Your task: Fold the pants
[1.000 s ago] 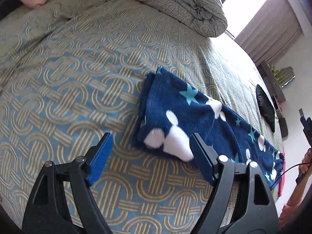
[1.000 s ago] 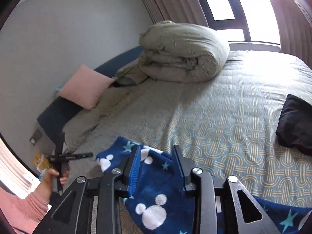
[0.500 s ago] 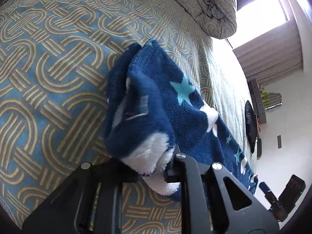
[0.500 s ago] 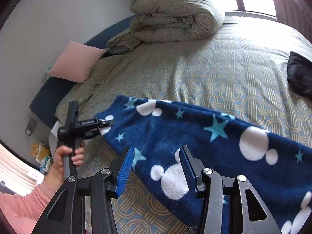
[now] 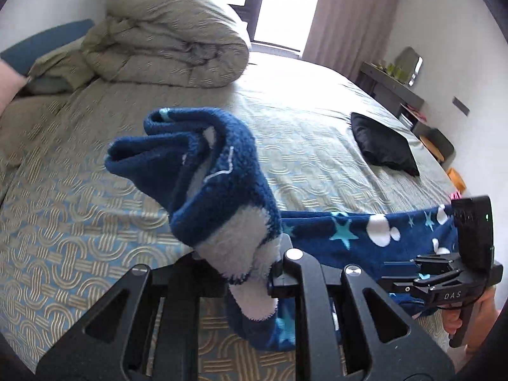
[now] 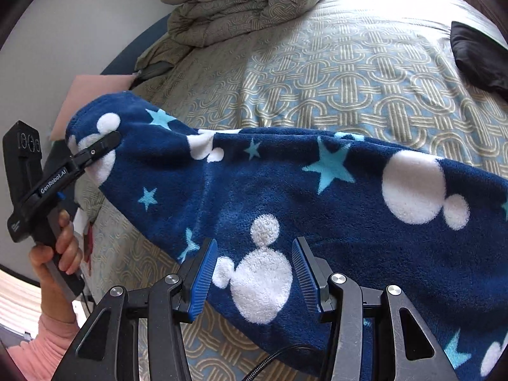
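The fleece pants (image 5: 222, 190), navy with white mouse-head shapes and light blue stars, are lifted at one end above the patterned bedspread (image 5: 79, 222); the left gripper (image 5: 250, 273) is clamped on that bunched end, the fabric spilling up and over the jaws; the rest of the garment trails right along the near edge of the bed. In the right wrist view the pants (image 6: 317, 197) stretch across the frame, one end raised where the left gripper (image 6: 104, 146) pinches it; the right gripper (image 6: 254, 273) has its blue-padded jaws apart, the fabric lying between and beyond them, contact not determinable.

Surroundings: a rolled olive duvet (image 5: 171, 35) at the head of the bed; a black cushion (image 5: 384, 143) well apart from the pants toward the far right side; a pink pillow (image 6: 95, 95) partly behind the raised fabric; a desk (image 5: 393, 85) against the right wall; curtains (image 5: 349, 16) beside a bright window.

Obstructions: the bunched fleece hides the left fingertips; the left-wrist view shows the right gripper (image 5: 422, 273) only from its side, its jaw gap unclear there; the window is overexposed; the pants' far end is cut off at the frame edge in the right wrist view.
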The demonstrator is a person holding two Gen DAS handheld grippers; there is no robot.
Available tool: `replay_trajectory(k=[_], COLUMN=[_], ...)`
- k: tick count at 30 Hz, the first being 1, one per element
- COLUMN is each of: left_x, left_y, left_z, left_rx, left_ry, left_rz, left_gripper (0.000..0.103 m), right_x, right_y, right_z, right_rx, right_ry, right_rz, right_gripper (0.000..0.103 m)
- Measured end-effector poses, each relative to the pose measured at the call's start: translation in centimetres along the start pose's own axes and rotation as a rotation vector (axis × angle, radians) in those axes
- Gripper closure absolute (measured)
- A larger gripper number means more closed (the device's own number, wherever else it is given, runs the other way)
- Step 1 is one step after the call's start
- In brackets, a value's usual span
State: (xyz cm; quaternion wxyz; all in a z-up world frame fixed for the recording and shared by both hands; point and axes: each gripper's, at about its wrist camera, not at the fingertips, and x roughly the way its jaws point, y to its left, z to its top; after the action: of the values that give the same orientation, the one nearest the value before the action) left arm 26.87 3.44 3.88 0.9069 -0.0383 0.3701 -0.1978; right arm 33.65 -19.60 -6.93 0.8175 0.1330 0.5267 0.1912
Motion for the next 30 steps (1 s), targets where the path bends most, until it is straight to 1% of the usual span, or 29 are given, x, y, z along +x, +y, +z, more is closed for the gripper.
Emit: replay_trajectory(k=[3, 5, 7, 9, 11, 13, 15, 17, 19, 21, 22, 23, 24, 25, 27, 30], left_x=[1.6, 3.0, 4.8, 6.4, 8.0, 8.6, 8.2, 7.4, 6.5, 5.6, 5.1, 4.6, 4.5, 4.5, 4.7, 4.6], left_y=[-6.0, -9.4, -12.5, -15.1, -17.3, -18.3, -18.7, -18.3, -18.2, -18.0, -18.2, -18.5, -18.9, -19.4, -20.2, -20.4], left_z=[-0.6, -1.9, -3.7, -5.2, -7.0, -8.0, -8.2, -7.8, -7.3, -6.9, -6.8, -6.9, -7.1, -7.4, -8.3, -9.2], left_rx=[0.129, 0.177, 0.208, 0.245, 0.301, 0.340, 0.356, 0.341, 0.323, 0.299, 0.296, 0.298, 0.305, 0.316, 0.336, 0.334], left_ry=[0.039, 0.081, 0.149, 0.209, 0.259, 0.267, 0.258, 0.253, 0.238, 0.221, 0.214, 0.210, 0.215, 0.221, 0.241, 0.268], left_rz=[-0.071, -0.126, -0.179, -0.189, -0.160, -0.122, -0.102, -0.111, -0.122, -0.147, -0.168, -0.191, -0.211, -0.227, -0.242, -0.266], left_gripper=[0.085, 0.085, 0.085, 0.085, 0.085, 0.084, 0.084, 0.084, 0.084, 0.084, 0.083, 0.081, 0.074, 0.059, 0.045, 0.045], right_x=[-2.8, -4.9, -6.8, -8.6, -10.0, -11.0, -11.7, -11.9, -11.6, -11.2, -11.0, -10.6, -10.3, -9.9, -9.0, -7.4], right_y=[-2.1, -4.0, -6.3, -8.5, -10.8, -12.7, -14.0, -14.7, -15.1, -15.0, -14.7, -14.2, -13.7, -13.1, -12.3, -11.7], right_z=[-0.7, -1.5, -2.4, -3.5, -4.8, -5.9, -7.0, -7.7, -8.1, -7.8, -7.6, -7.1, -6.7, -6.2, -5.1, -4.0], right_rx=[0.041, 0.079, 0.125, 0.178, 0.235, 0.286, 0.320, 0.342, 0.350, 0.348, 0.346, 0.341, 0.333, 0.325, 0.320, 0.349], right_ry=[-0.056, -0.089, -0.111, -0.123, -0.133, -0.138, -0.142, -0.140, -0.138, -0.142, -0.146, -0.148, -0.145, -0.139, -0.118, -0.062], right_rz=[0.012, -0.012, -0.037, -0.055, -0.061, -0.068, -0.067, -0.042, -0.001, 0.061, 0.100, 0.138, 0.167, 0.191, 0.215, 0.207], right_gripper=[0.053, 0.053, 0.053, 0.053, 0.053, 0.053, 0.053, 0.052, 0.051, 0.048, 0.045, 0.042, 0.037, 0.033, 0.029, 0.028])
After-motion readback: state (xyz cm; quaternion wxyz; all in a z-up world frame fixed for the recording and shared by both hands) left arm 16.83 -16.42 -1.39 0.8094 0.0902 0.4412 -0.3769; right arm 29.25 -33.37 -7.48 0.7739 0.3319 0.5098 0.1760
